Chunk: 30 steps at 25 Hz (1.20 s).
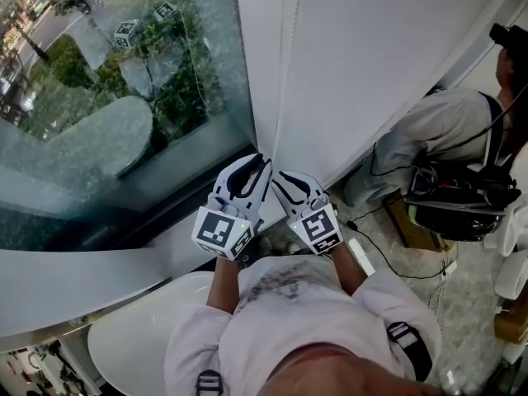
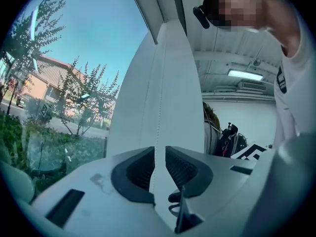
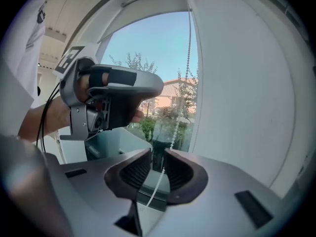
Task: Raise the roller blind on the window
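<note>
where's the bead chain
Head view centre: the bead chain hangs down the white column beside the glass, reaching between the left gripper and right gripper.

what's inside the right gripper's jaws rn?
The bead chain runs between the jaws of the right gripper, which stand slightly apart. Its lower end is covered by the gripper body.
</note>
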Each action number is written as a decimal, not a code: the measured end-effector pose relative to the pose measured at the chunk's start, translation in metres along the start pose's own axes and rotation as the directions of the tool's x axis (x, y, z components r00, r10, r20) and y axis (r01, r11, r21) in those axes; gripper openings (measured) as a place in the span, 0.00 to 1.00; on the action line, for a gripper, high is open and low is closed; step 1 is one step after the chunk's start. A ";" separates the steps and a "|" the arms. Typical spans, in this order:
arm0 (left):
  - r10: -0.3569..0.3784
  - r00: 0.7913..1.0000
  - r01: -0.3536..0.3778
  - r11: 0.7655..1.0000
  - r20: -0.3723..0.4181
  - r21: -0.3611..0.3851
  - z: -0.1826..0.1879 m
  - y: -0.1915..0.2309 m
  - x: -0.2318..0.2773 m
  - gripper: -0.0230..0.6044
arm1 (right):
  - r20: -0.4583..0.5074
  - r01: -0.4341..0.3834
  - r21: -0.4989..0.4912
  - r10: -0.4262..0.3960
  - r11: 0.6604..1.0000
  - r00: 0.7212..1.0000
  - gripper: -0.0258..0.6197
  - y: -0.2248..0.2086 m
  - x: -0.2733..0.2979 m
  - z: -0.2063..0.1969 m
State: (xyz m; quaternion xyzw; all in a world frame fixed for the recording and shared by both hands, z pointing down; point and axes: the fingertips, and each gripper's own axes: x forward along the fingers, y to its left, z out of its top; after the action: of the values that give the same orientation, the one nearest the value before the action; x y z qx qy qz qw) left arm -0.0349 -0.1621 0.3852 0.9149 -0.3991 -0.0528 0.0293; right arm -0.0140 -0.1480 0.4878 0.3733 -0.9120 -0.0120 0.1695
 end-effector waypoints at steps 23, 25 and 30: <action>0.194 0.979 -0.196 0.981 -0.068 -0.015 -0.073 0.023 -0.038 0.05 | 0.109 0.034 0.044 -0.038 0.998 0.993 0.13 -0.007 -0.028 0.027; 0.192 0.979 -0.193 0.981 -0.067 -0.013 -0.072 0.023 -0.038 0.05 | 0.109 0.032 0.039 -0.036 0.999 0.993 0.13 -0.007 -0.026 0.027; 0.185 0.981 -0.187 0.982 -0.064 -0.012 -0.074 0.022 -0.036 0.05 | 0.105 0.030 0.040 -0.034 0.999 0.994 0.13 -0.006 -0.025 0.025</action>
State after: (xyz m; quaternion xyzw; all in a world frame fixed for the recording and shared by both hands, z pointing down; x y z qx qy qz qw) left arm -0.0665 -0.1493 0.4629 0.8745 -0.4813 -0.0247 0.0547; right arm -0.0008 -0.1378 0.4561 0.3900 -0.9136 -0.0169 0.1138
